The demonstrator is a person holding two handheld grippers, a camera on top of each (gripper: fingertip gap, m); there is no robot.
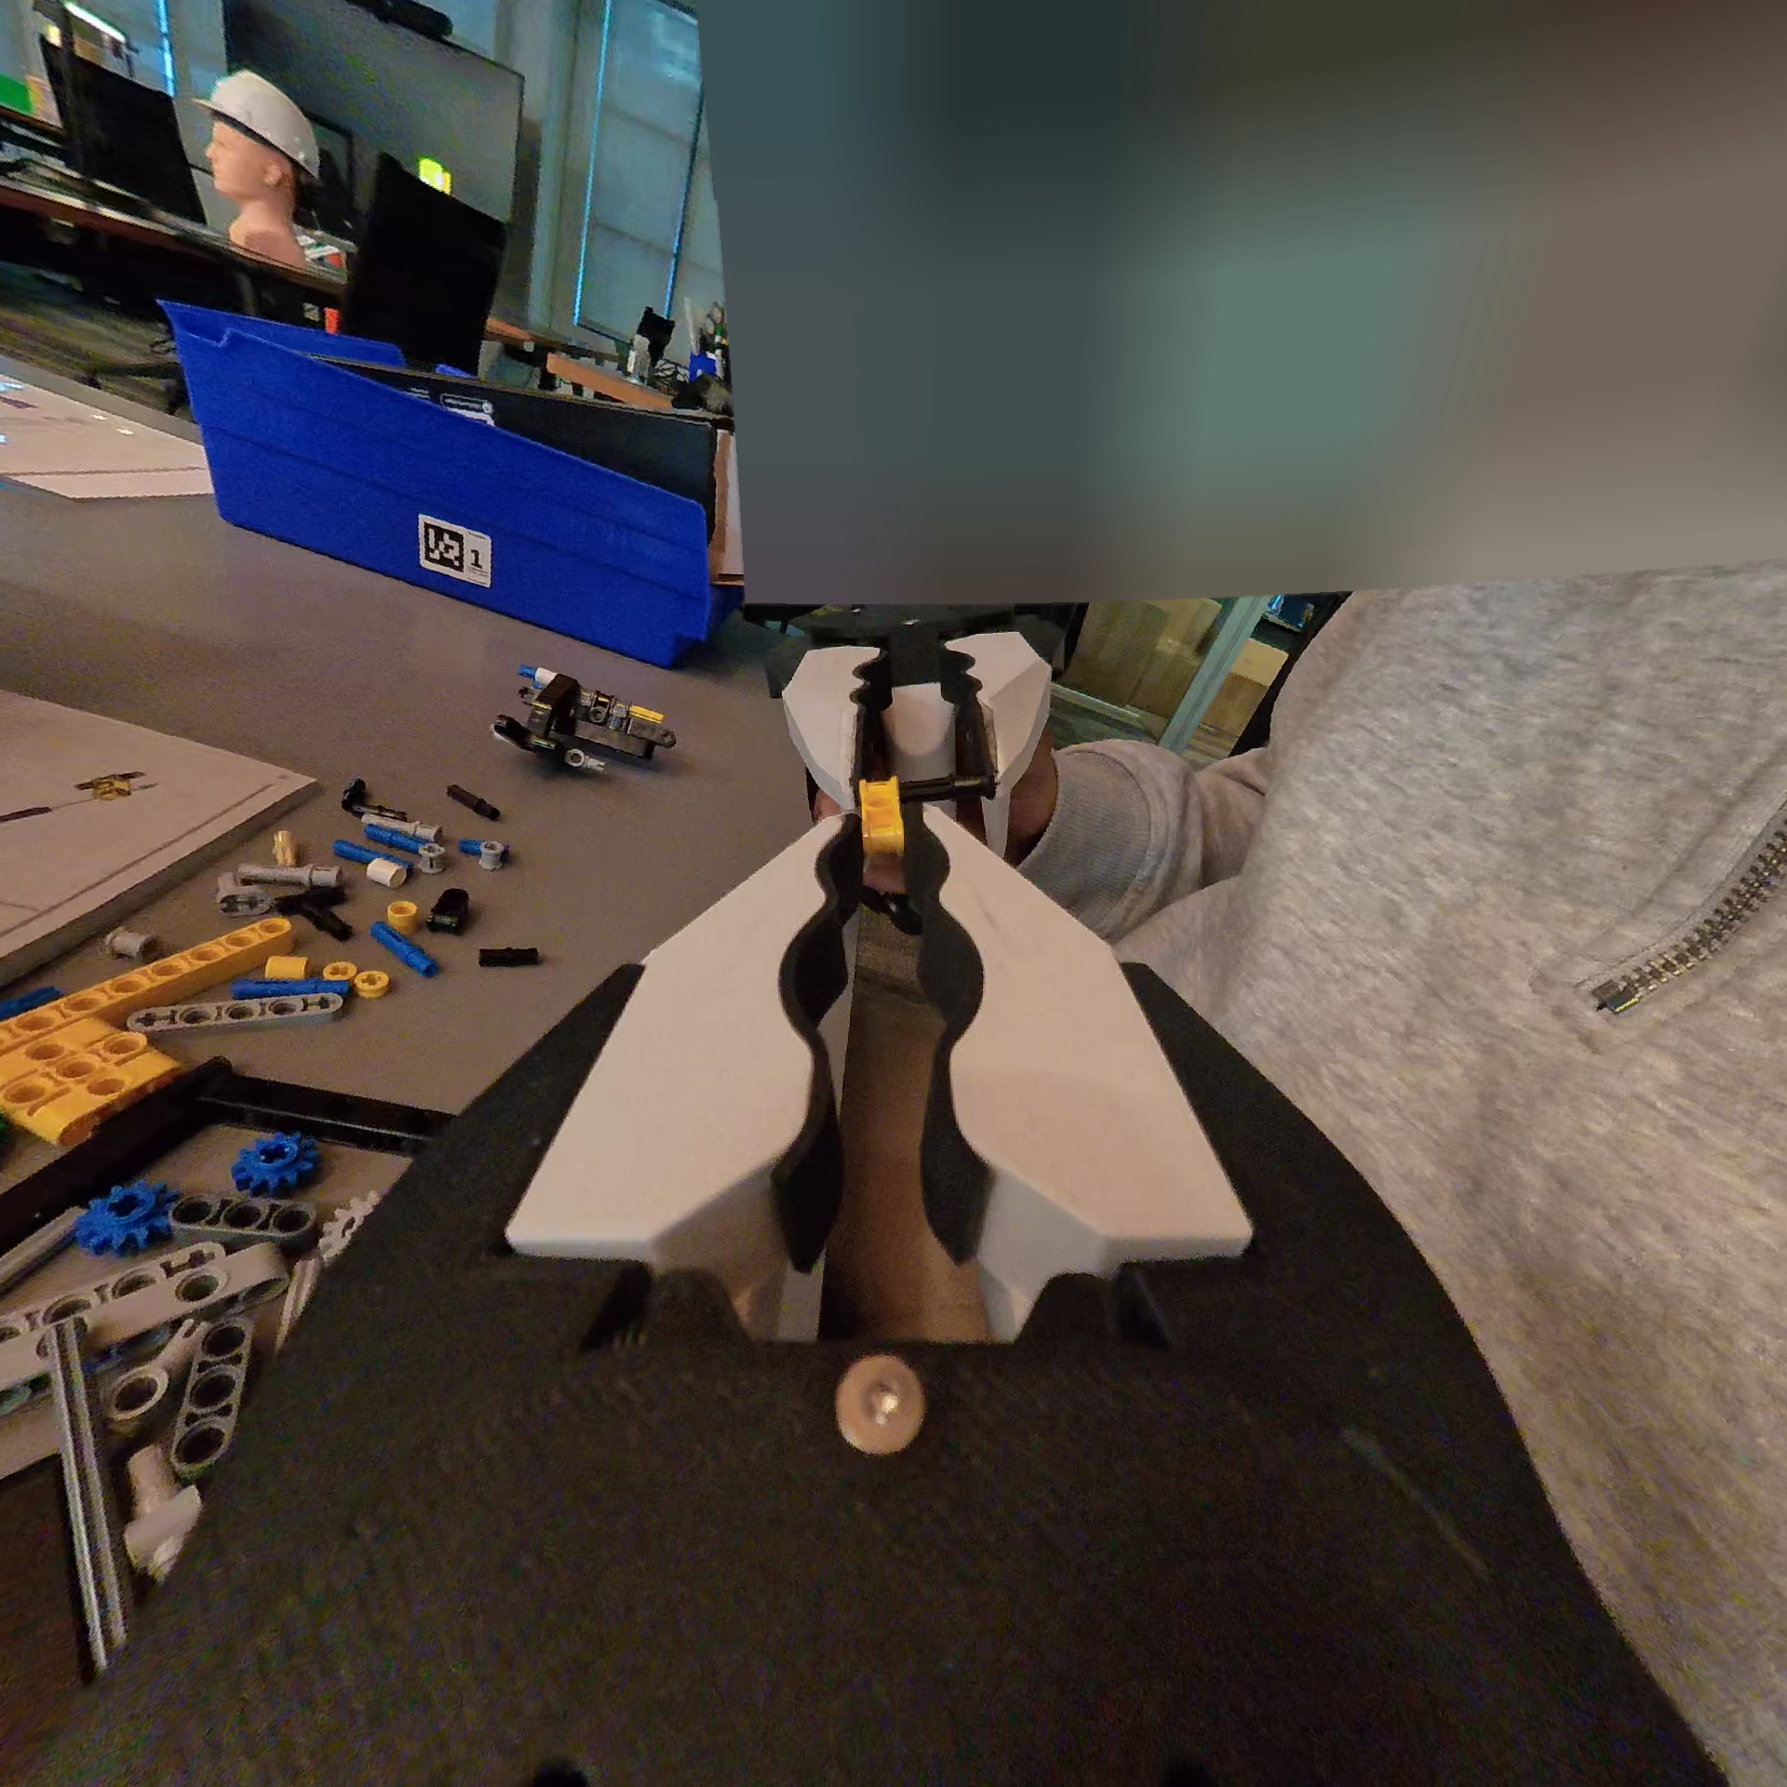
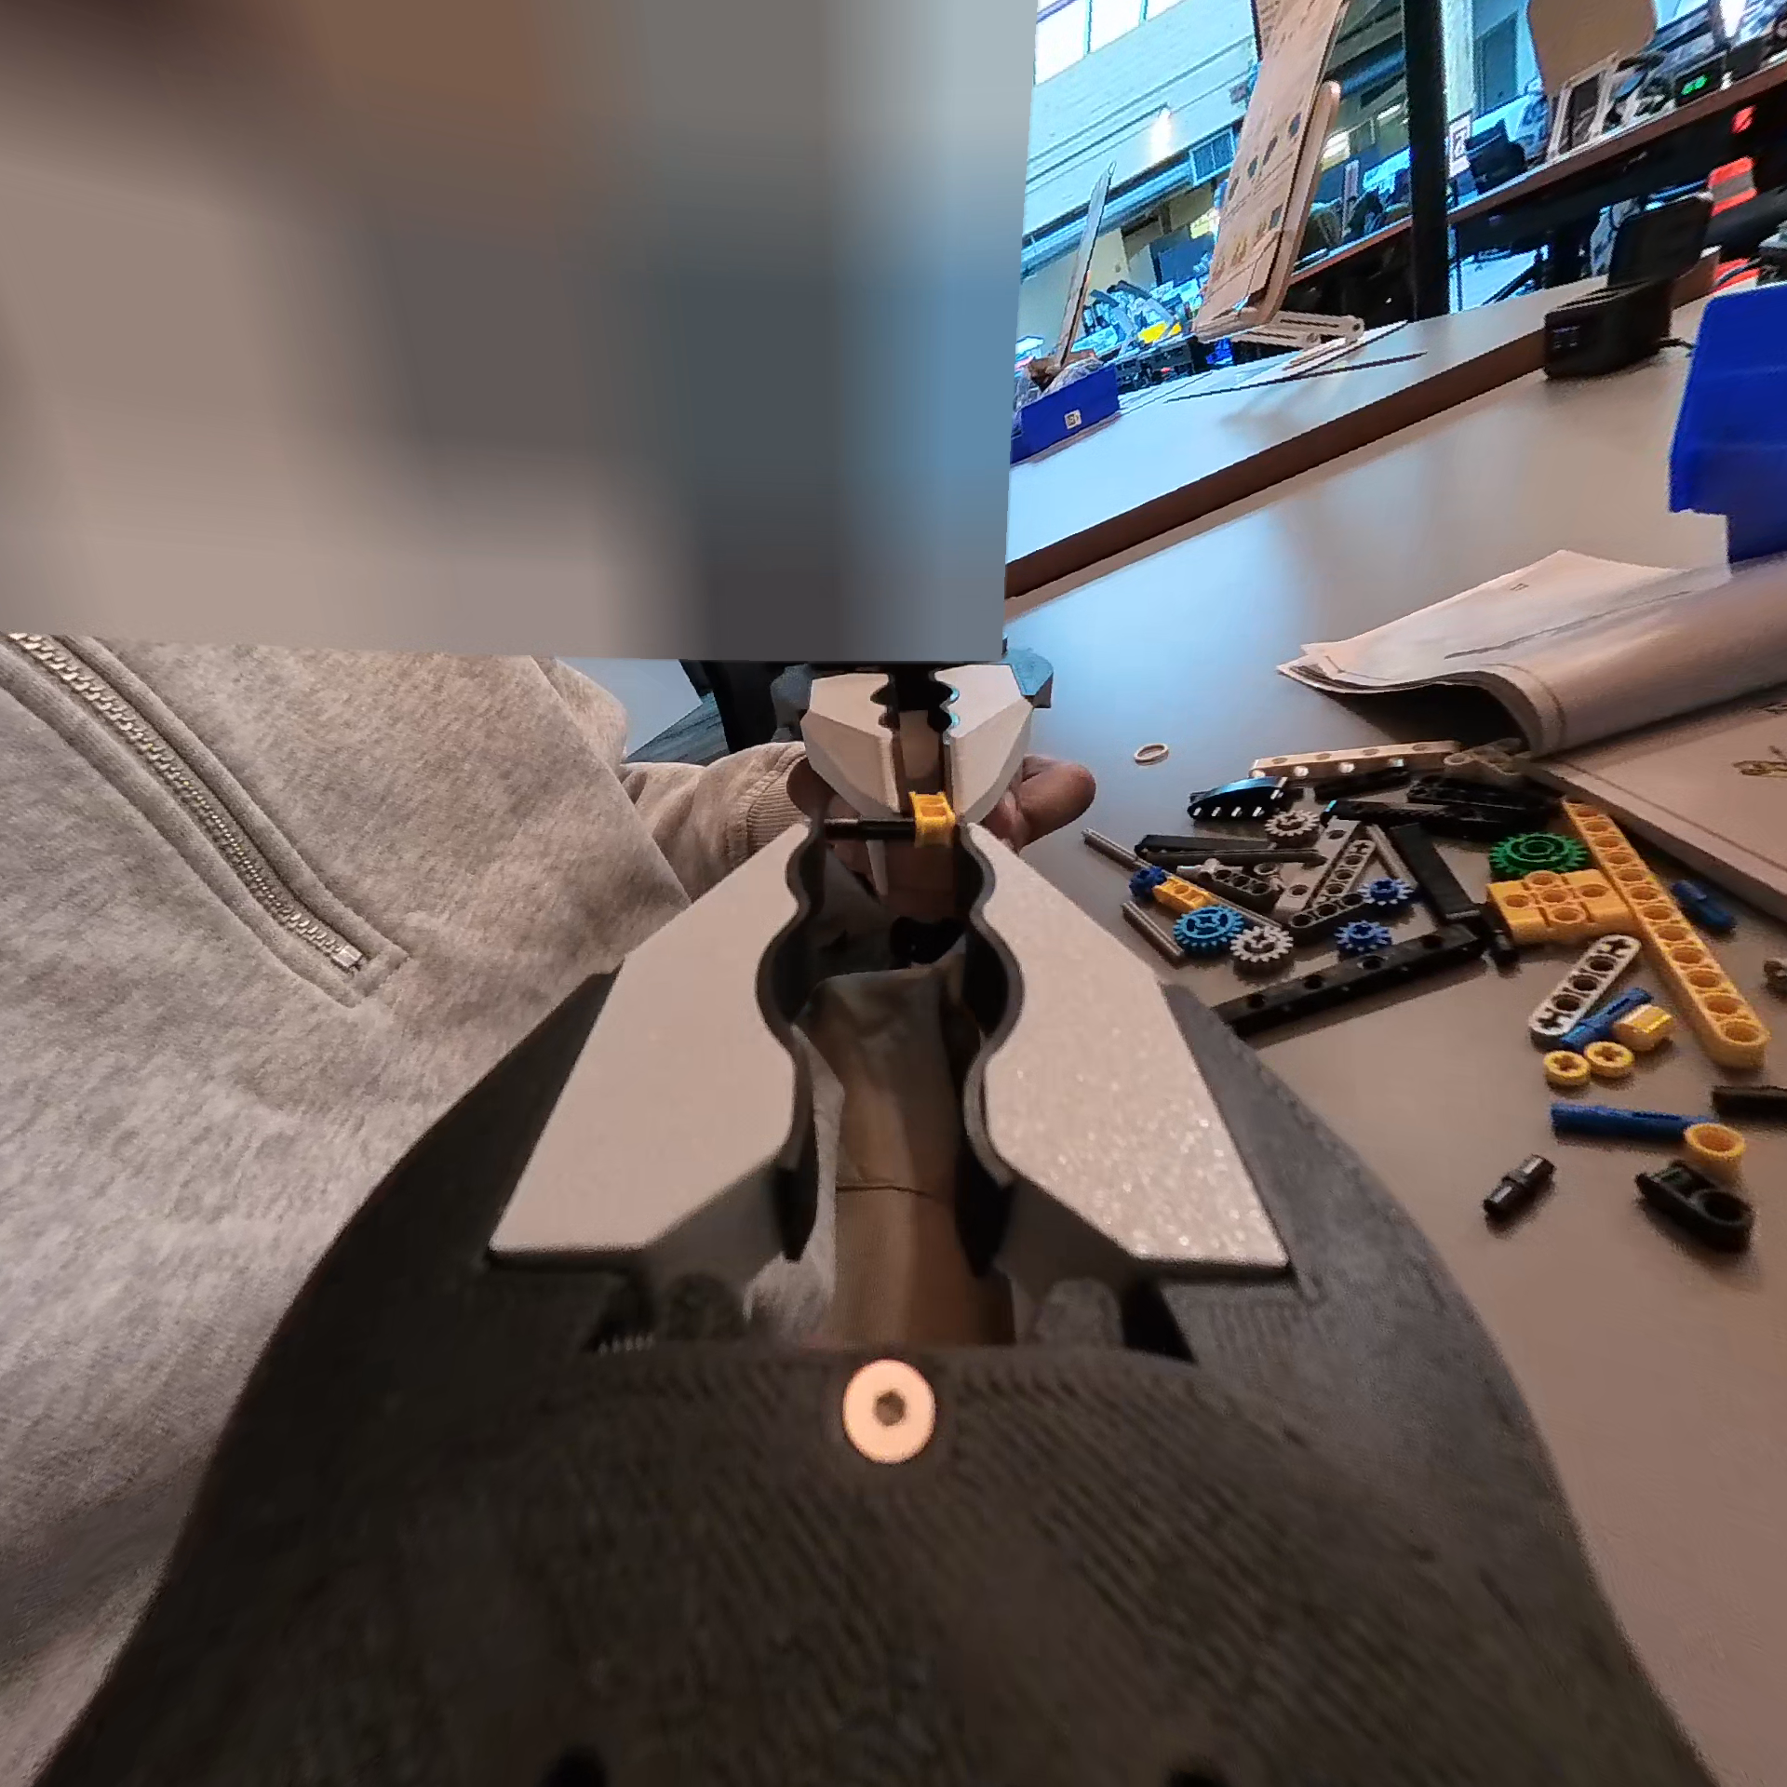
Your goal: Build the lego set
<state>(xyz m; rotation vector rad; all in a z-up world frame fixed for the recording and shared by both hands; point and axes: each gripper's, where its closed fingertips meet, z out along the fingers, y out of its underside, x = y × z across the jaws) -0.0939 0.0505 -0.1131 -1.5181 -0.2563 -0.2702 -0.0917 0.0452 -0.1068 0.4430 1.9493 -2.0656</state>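
Both grippers are held up in front of a person in a grey zip sweater, tip to tip. My left gripper is shut on a small yellow connector; it also shows in the right wrist view with the connector at its tip. A short black axle sticks out of the connector and lies across the narrow gap of my right gripper, which is closed on it. The left wrist view shows the right gripper with the axle reaching one of its fingers.
Loose parts lie on the grey table: yellow beams, blue gears, grey liftarms, pins. A small black sub-assembly sits near a blue bin. An open instruction booklet lies beyond the parts. Left and right tips are no more than a few centimetres apart. The small black sub-assembly is about equally far from each gripper, around 20 centimetres.
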